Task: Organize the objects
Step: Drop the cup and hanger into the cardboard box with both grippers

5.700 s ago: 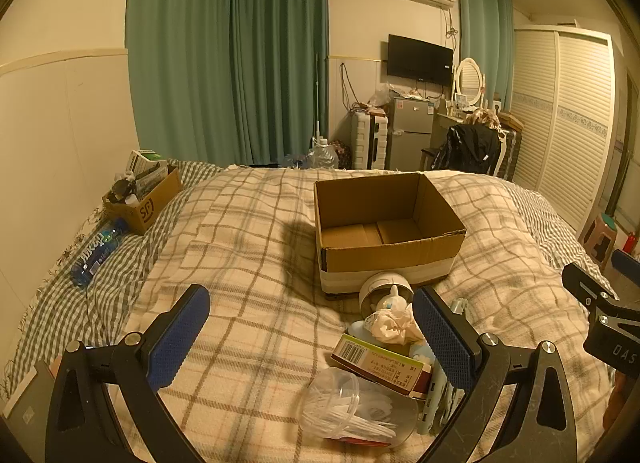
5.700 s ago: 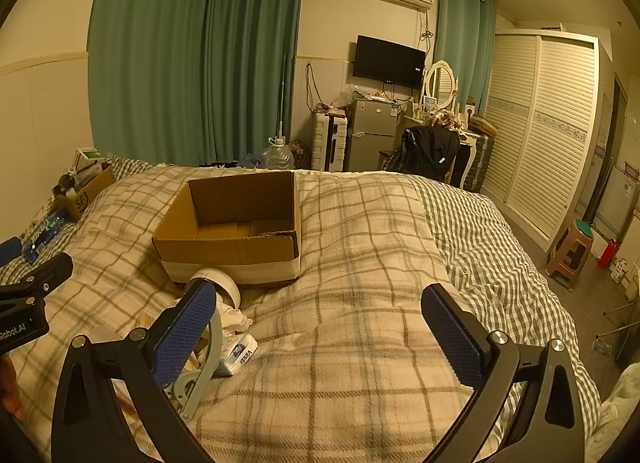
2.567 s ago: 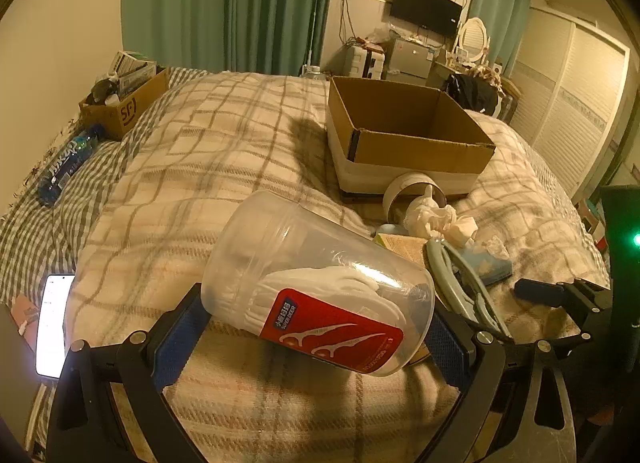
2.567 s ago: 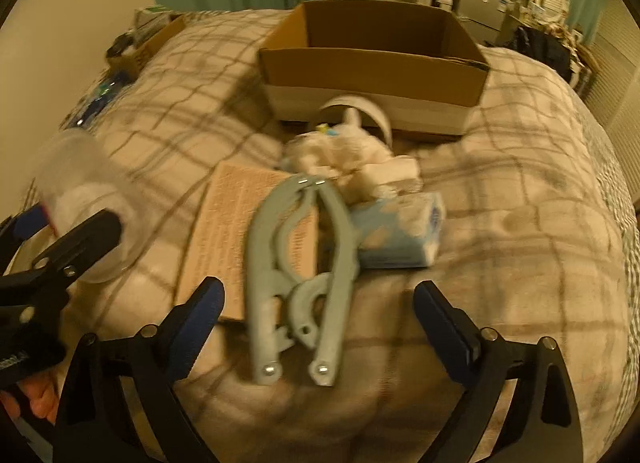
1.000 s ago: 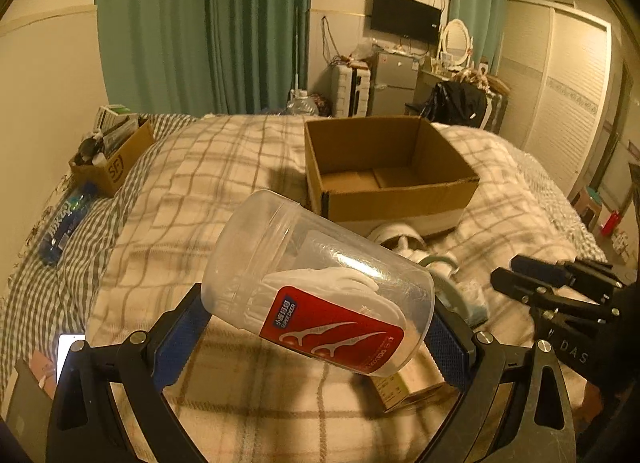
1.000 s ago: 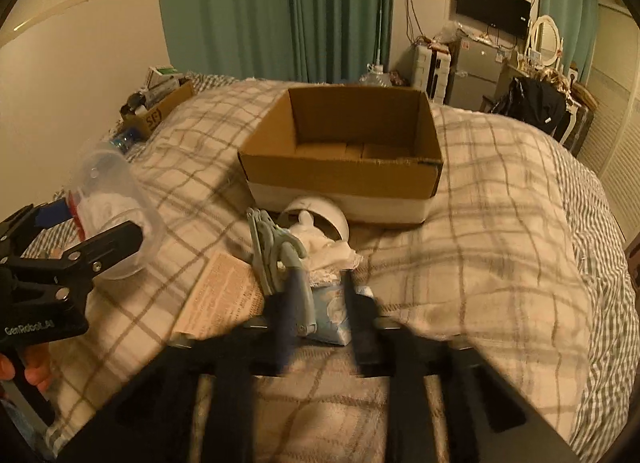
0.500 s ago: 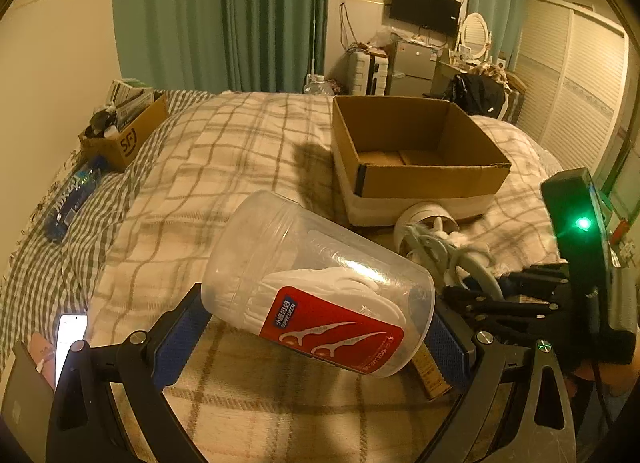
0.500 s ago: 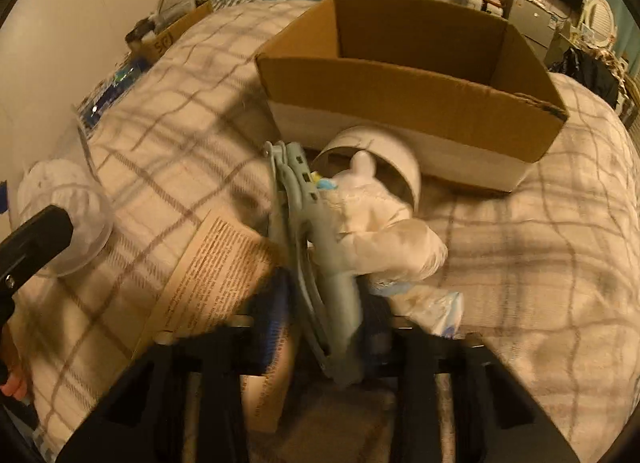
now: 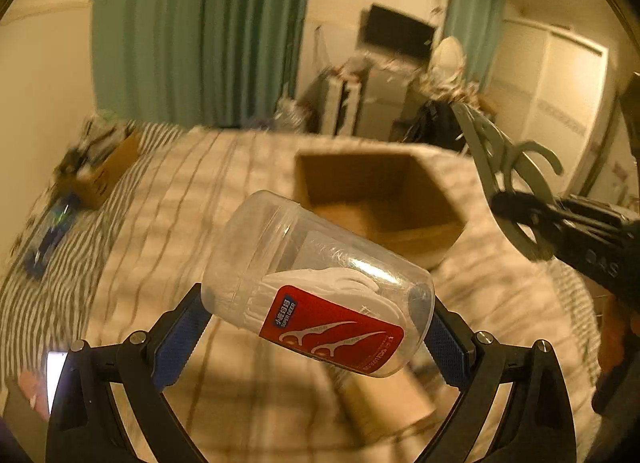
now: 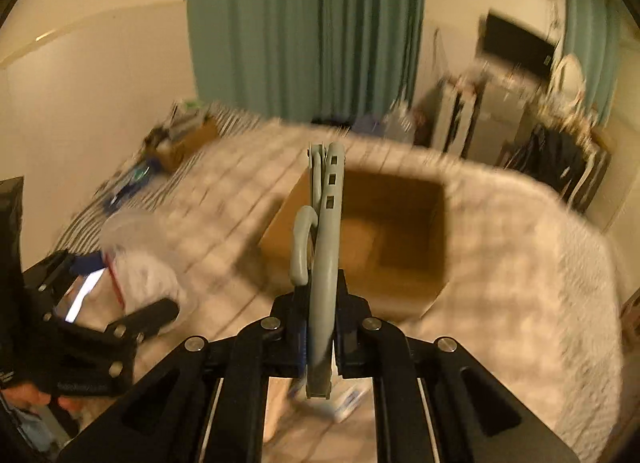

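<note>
Your left gripper (image 9: pixel 316 327) has its jaws spread wide around the clear jar (image 9: pixel 320 283), clamped tilted at centre frame, red label down. Your right gripper (image 10: pixel 320 327) has its jaws nearly together, pinching the grey clip (image 10: pixel 324 247), which stands up mid-frame. The open box (image 9: pixel 380 203) sits on the bed (image 9: pixel 160 223) beyond both, just above centre and blurred.
</note>
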`<state>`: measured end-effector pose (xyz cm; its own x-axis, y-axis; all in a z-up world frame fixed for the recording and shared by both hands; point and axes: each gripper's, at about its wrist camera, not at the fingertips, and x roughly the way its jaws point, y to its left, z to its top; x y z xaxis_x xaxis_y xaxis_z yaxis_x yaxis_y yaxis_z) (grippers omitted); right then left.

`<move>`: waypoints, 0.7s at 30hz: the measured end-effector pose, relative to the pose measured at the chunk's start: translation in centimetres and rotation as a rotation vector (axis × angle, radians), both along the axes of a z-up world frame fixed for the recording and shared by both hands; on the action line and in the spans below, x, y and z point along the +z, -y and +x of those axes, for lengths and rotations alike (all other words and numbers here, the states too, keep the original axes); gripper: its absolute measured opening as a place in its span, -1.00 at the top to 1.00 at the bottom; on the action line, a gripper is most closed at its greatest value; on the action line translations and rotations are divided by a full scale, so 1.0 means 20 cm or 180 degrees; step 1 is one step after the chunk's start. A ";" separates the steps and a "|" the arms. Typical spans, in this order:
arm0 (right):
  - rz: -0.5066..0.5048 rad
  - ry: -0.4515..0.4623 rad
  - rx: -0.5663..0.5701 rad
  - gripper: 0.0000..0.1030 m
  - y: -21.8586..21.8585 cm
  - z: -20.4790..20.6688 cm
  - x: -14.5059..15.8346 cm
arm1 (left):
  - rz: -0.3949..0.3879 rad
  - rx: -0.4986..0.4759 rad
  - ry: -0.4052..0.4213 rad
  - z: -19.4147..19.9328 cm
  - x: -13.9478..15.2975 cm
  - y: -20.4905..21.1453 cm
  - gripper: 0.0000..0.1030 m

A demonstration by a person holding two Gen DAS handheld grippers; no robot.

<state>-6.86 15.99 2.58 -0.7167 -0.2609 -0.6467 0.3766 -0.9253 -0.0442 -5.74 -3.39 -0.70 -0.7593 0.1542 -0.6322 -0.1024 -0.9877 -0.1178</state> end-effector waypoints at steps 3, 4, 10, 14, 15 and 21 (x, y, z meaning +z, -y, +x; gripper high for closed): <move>0.0032 -0.0178 -0.0088 0.84 -0.03 -0.11 0.15 | -0.0002 -0.0066 -0.0246 -0.13 0.16 -0.07 -0.94; 0.0000 -0.0174 -0.0105 0.84 -0.05 -0.17 0.18 | -0.0039 -0.0045 -0.0304 -0.18 0.19 -0.09 -0.94; -0.0079 0.0008 -0.0392 0.83 -0.11 -0.56 0.09 | -0.0367 -0.0135 -0.0416 -0.61 0.13 -0.29 -0.94; -0.0073 0.0330 -0.0543 0.83 -0.19 -0.77 -0.15 | -0.0256 -0.0231 -0.0024 -0.84 -0.09 -0.32 -0.94; -0.0069 0.0405 -0.0589 0.83 -0.20 -0.81 -0.21 | -0.0198 -0.0221 0.0097 -0.89 -0.14 -0.31 -0.94; -0.0321 0.0452 -0.0615 0.42 -0.28 -0.82 -0.31 | 0.0094 0.0066 0.0602 -1.02 -0.30 -0.22 -0.97</move>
<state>-23.25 21.50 -3.64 -0.6633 -0.1962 -0.7222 0.1884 -0.9777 0.0925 -26.21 1.03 -6.73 -0.6306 0.1603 -0.7594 -0.0554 -0.9853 -0.1619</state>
